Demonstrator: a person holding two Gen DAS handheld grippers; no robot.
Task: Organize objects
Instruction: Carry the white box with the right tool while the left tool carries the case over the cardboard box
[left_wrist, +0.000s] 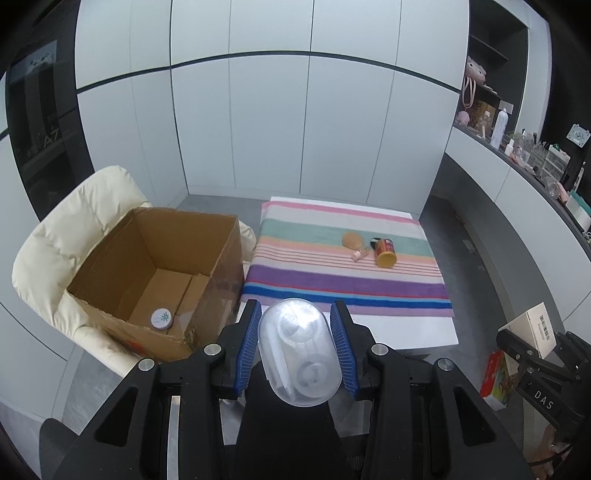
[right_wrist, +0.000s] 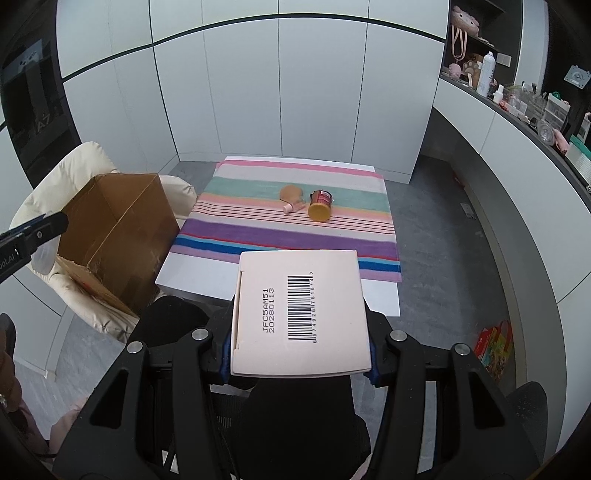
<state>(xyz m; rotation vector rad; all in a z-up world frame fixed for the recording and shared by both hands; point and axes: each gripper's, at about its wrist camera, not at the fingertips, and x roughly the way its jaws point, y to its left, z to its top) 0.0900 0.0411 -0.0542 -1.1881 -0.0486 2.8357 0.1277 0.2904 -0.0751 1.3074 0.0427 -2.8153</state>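
While the left gripper (left_wrist: 297, 349) is clamped on a clear oval case (left_wrist: 299, 354), its blue pads (left_wrist: 248, 347) pressing both sides, the right gripper (right_wrist: 299, 354) grips a pale box (right_wrist: 301, 314) (barcode face up) above the table's near edge. A cardboard box (left_wrist: 155, 280) sits open on a cream chair (left_wrist: 74, 229) beside the table's left edge, with a small round tin (left_wrist: 161, 318) in its near corner. On the striped cloth (left_wrist: 332, 284), toward the far right, lie a tipped yellow-capped jar (left_wrist: 385, 252) and, just beside it, a tan brush (left_wrist: 354, 242).
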